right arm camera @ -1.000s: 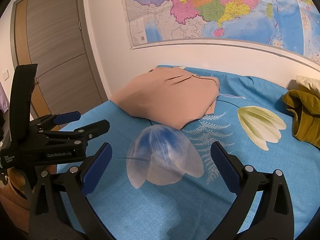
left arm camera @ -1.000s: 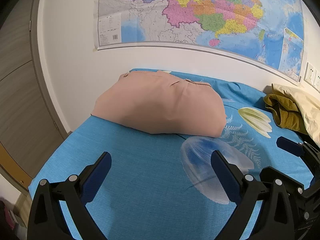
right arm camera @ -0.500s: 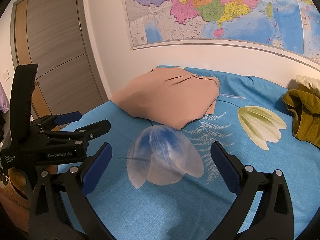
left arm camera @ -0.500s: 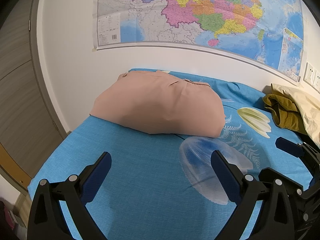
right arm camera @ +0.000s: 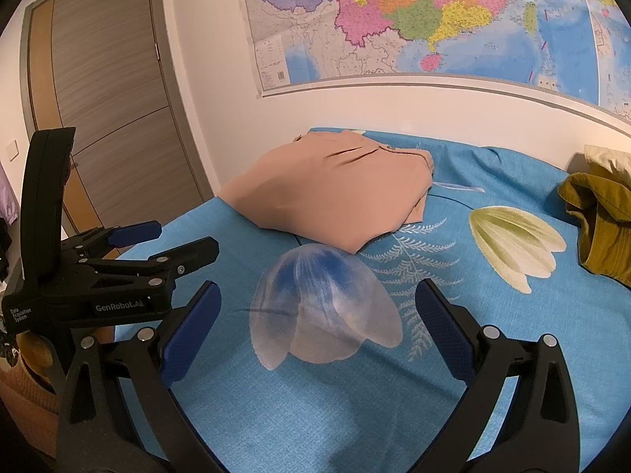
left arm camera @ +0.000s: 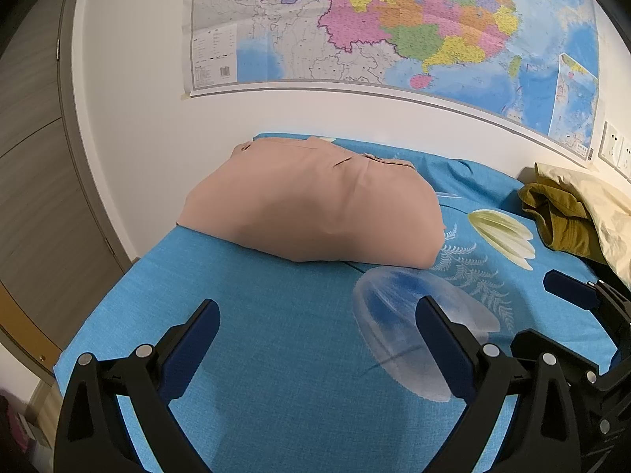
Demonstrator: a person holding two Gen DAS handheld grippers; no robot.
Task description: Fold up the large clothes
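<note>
Left wrist view: folded tan garment (left arm camera: 315, 205) lies well beyond the spread hand-held gripper (left arm camera: 315, 335).

left gripper (right arm camera: 169, 236) reads "genrobot.ai", "data acquisition system".

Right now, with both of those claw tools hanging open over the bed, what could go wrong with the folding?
The folded peach-pink garment lies close to the corner of the blue flower-print bedsheet; a nudge might push it off. The crumpled olive-green garment lies against a cream-coloured cloth, so one grab might catch both. The open left gripper and right gripper sit close and could collide.
</note>
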